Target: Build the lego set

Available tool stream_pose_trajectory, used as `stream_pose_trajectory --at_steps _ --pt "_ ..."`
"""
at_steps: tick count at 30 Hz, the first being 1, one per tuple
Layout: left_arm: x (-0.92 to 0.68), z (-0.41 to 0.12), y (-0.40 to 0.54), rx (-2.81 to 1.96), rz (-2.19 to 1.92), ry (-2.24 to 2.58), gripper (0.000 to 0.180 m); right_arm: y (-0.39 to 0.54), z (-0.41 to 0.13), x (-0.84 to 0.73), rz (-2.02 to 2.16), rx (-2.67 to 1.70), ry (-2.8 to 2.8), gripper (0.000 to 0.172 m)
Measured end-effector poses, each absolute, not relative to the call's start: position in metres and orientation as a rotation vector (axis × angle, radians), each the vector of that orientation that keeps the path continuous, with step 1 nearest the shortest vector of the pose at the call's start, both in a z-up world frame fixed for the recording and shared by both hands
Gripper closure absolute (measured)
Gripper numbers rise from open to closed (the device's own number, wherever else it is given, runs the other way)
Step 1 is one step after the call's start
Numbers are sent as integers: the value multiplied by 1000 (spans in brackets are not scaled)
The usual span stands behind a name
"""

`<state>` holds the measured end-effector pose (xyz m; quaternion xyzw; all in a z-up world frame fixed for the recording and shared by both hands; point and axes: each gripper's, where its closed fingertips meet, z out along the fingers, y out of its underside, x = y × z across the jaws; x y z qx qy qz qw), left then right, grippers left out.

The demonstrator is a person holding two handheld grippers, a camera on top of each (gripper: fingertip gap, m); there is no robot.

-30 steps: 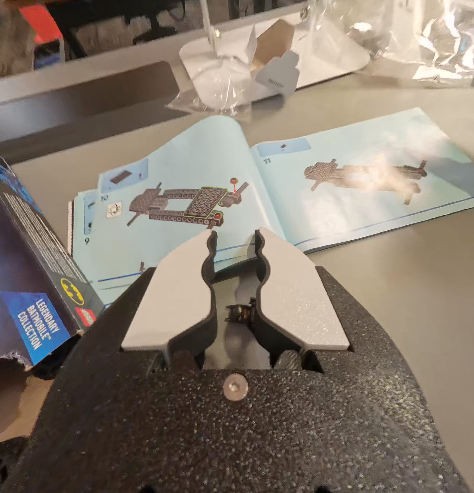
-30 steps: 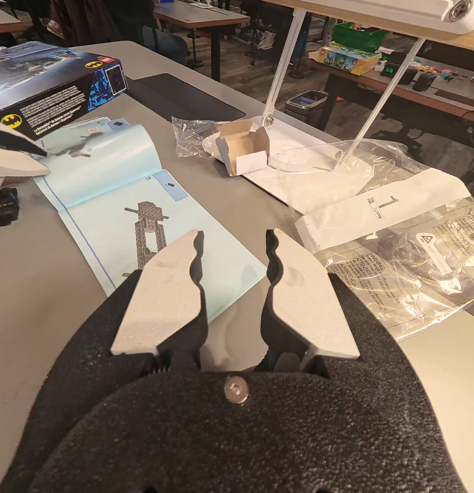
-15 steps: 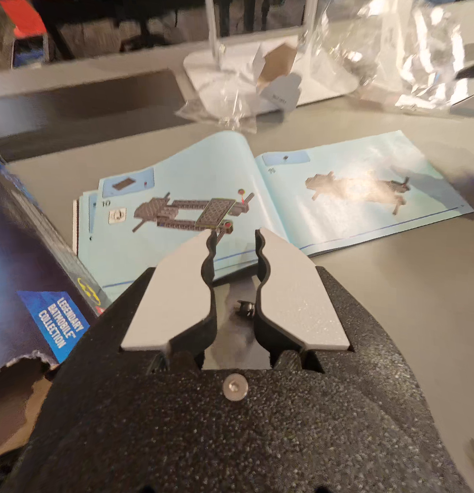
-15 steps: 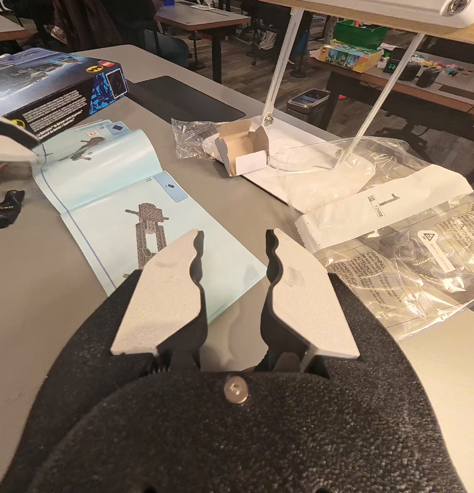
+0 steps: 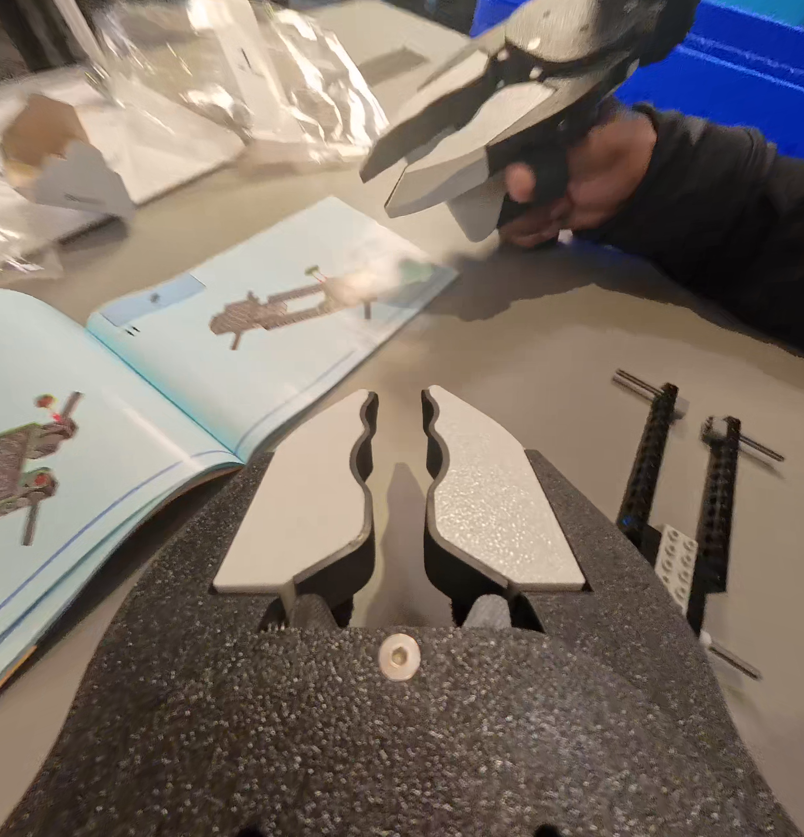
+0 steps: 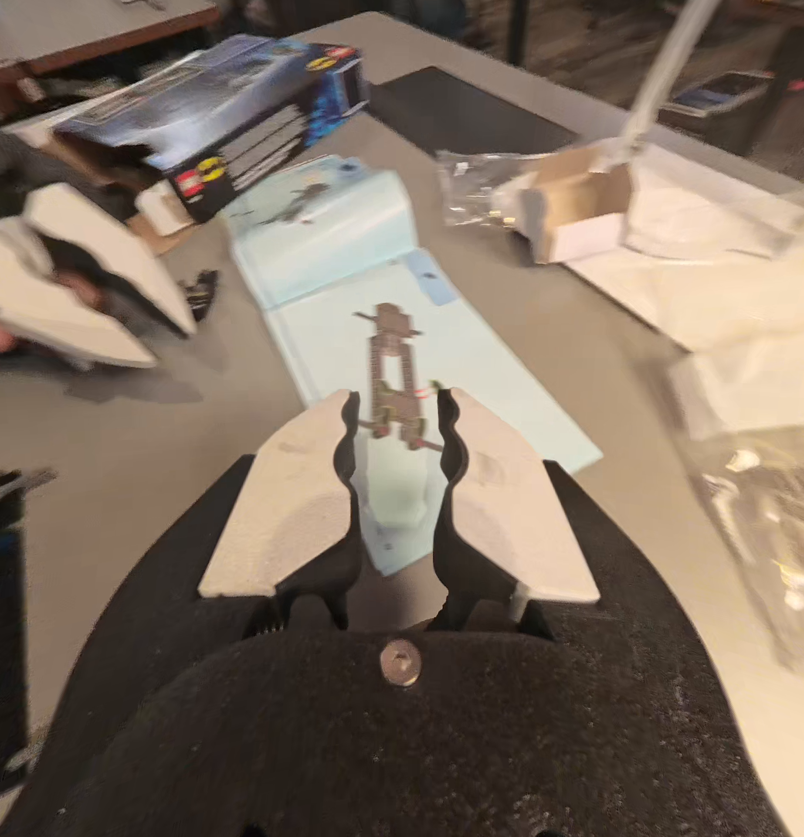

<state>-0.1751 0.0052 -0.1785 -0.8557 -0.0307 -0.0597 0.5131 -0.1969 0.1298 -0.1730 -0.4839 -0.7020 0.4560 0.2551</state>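
Both tongs [image 5: 399, 398] [image 6: 399, 398] swung; only left view shows brick beams [image 5: 644, 462].

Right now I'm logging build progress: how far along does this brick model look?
Done: two black beams with axles, joined by a white plate, lie on the table. In hand: nothing; left gripper and right gripper are open. Left: the booklet shows a fuller frame.

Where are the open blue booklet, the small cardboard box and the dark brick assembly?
open blue booklet [image 6: 472, 344]: right wrist view, on the near page, beside the drawing.
small cardboard box [image 6: 585, 233]: right wrist view, on its white front wall.
dark brick assembly [image 5: 644, 466]: left wrist view, on the left black beam.
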Motion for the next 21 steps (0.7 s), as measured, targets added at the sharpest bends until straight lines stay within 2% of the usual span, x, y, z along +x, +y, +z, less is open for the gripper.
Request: stream_pose_trajectory --at_steps 7,11,21 --pt "-164 -205 0 -2241 -172 -11 160 36 -196 -147 1263 -996 -2412 146" --pt "-157 -223 -1 -2356 -45 101 160 26 -212 -137 1164 -932 -2531 159" --pt "-154 -226 -1 -2372 -4 145 163 26 -222 -138 1078 -938 -2567 163"
